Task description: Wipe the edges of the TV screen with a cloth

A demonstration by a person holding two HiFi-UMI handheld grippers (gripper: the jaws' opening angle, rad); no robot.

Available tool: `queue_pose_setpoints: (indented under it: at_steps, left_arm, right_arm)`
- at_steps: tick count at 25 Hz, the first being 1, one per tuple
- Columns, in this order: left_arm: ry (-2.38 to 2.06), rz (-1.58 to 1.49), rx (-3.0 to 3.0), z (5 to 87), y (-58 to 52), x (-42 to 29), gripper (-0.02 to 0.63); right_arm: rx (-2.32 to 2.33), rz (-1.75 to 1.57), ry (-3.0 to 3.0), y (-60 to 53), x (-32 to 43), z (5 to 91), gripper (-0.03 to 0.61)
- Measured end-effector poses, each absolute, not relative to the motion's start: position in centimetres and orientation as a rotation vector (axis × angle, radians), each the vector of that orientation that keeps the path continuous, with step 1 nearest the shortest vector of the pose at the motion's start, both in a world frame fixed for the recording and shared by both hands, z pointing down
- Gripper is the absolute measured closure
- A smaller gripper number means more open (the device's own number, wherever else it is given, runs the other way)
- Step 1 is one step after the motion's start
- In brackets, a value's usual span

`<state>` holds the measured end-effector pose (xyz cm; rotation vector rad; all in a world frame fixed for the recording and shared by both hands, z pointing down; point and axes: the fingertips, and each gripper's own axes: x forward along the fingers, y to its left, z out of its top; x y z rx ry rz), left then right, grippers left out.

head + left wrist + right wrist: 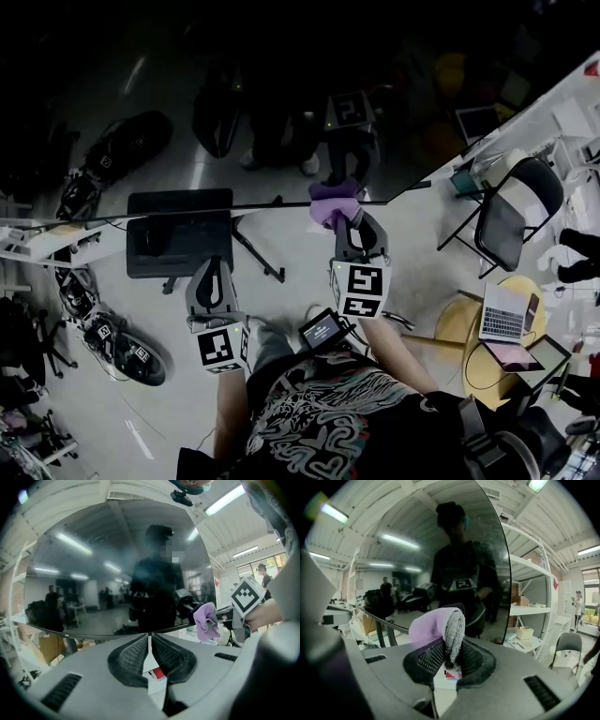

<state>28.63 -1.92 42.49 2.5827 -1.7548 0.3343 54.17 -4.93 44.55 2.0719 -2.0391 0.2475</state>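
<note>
Cloth (440, 623) clamped in right gripper (450, 649) at TV screen (417, 550) edge.

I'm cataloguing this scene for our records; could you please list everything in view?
TV screen: one, black, upright in front of both grippers.
cloth: one, purple, by the screen's edge.
TV stand: one, black, on the floor under the screen.
folding chair: one, black, right of the screen.
round table: one, wooden, behind the chair.
laptops: two, one silver and one dark, open on the round table.
shelving: one unit, white, right of the screen.
left gripper: one, grey, jaws shut, empty.
right gripper: one, grey, jaws shut on the cloth.
</note>
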Motion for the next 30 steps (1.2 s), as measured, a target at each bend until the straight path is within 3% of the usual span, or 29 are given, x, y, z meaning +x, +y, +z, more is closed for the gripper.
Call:
queue_pose_setpoints:
  at_steps: [30]
  left_arm:
    - [-1.853, 0.286, 2.484, 42.6, -3.1, 16.8, 0.580]
  right_arm:
    - [2.011, 0.270, -2.066, -7.9, 43.7, 45.0, 0.499]
